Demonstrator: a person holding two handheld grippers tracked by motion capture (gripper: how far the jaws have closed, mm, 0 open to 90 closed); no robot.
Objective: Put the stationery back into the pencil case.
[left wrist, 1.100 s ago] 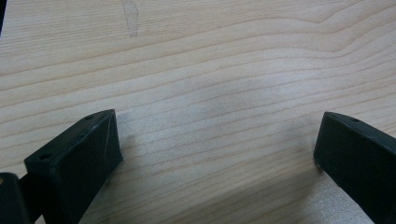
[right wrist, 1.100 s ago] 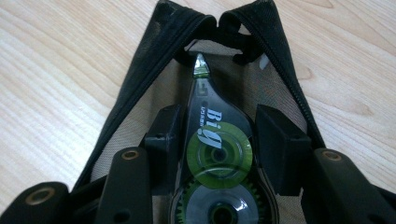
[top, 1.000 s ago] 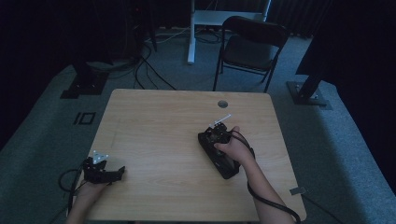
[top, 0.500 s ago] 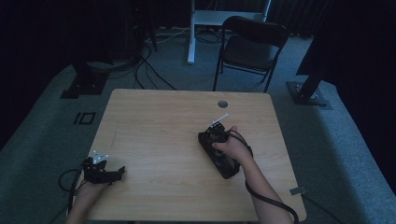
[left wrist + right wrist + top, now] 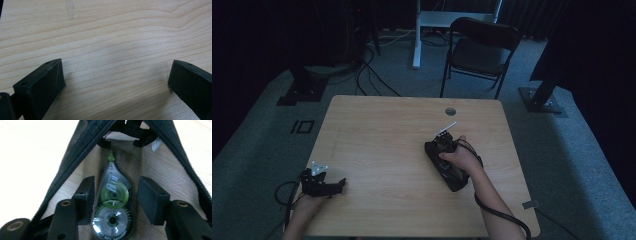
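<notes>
On a pale wooden table (image 5: 382, 135) with wavy grain: right gripper (image 5: 115, 195) reaching into an unzipped black pouch (image 5: 75, 162), jaws having just been opening around a correction tape dispenser (image 5: 113, 210). Dispenser lying flat on the pouch's tan woven lining, clear plastic shell, teardrop in shape, green toothed wheel above a larger clear geared wheel, green tip pointing toward the far, narrow end of the pouch. Left black pad close against the dispenser's side; right pad standing clear of it with lining showing between, so no grip. Zipper teeth running down both sloping edges of the pouch mouth; a small white label tucked at the upper right edge.

From the high view: pouch (image 5: 445, 162) lying right of the table's centre under the right hand (image 5: 460, 159), a slim white piece poking out beyond it. Left gripper (image 5: 115, 82) resting near the table's front left corner, its blocky matt black jaws spread wide over bare wood, nothing between them.
</notes>
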